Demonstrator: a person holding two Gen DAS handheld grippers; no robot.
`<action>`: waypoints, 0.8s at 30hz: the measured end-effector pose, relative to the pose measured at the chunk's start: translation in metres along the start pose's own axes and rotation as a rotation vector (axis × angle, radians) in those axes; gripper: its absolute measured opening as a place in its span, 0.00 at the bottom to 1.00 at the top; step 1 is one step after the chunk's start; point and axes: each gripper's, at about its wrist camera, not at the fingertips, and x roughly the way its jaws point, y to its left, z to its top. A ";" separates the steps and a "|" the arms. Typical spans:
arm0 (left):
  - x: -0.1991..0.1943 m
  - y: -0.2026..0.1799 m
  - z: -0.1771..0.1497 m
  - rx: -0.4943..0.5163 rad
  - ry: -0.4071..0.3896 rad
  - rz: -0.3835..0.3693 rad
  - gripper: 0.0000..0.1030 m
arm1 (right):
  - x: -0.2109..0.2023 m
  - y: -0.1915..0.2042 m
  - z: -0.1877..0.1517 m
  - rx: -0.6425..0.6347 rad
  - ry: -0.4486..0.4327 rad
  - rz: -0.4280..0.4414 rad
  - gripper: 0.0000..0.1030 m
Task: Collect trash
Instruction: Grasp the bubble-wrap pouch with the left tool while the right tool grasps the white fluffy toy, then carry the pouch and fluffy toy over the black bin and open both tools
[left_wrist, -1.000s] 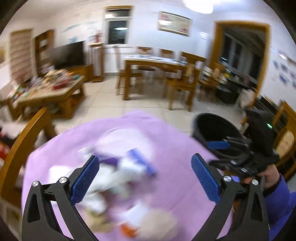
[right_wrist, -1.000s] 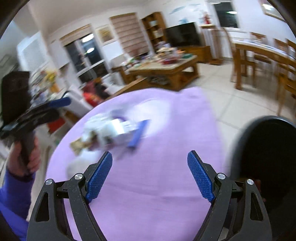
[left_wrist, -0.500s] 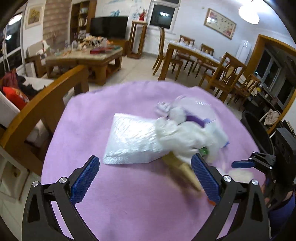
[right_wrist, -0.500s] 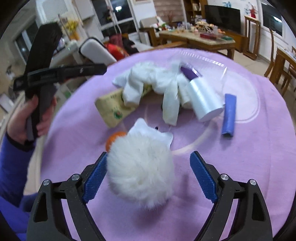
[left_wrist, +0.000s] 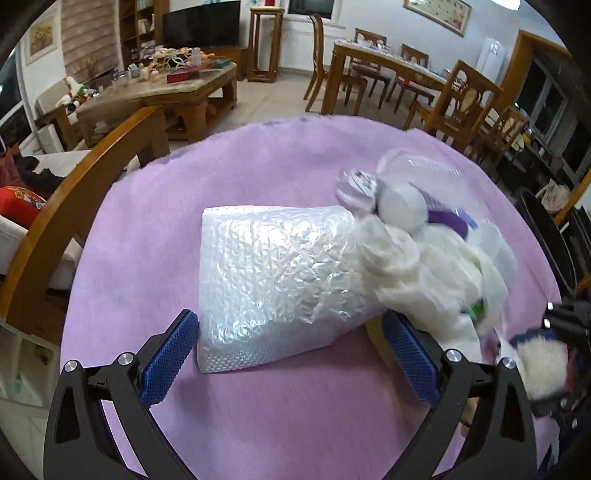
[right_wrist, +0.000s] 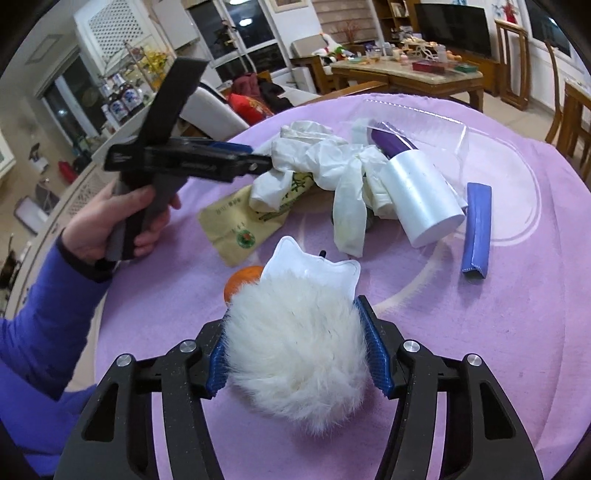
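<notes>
A pile of trash lies on the purple tablecloth (right_wrist: 517, 332). My right gripper (right_wrist: 297, 354) is shut on a white fluffy pompom (right_wrist: 295, 350), seen also in the left wrist view (left_wrist: 541, 369). My left gripper (left_wrist: 291, 354) is open, its pads on either side of the near end of a bubble-wrap envelope (left_wrist: 273, 280). White gloves (right_wrist: 332, 162), a white roll (right_wrist: 421, 199), a blue strip (right_wrist: 476, 229), a tan packet (right_wrist: 240, 229), an orange fruit (right_wrist: 240, 284) and a clear plastic lid (right_wrist: 421, 129) lie ahead.
A black bin (left_wrist: 554, 240) stands off the table's right side. A wooden chair back (left_wrist: 77, 206) is at the left edge. Dining furniture and a coffee table fill the room behind.
My right gripper closed on the pompom. My left gripper moved forward and down, so the bubble-wrap envelope now sits between its open pads.
</notes>
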 end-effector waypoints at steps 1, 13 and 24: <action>0.000 0.002 0.002 -0.011 -0.009 -0.002 0.95 | 0.005 0.001 0.006 0.000 0.000 0.001 0.58; -0.013 0.013 0.001 -0.044 -0.114 -0.015 0.85 | 0.001 0.006 0.008 -0.003 -0.019 -0.003 0.48; -0.069 0.017 -0.004 -0.071 -0.243 -0.006 0.84 | -0.031 -0.003 0.014 0.003 -0.115 0.001 0.47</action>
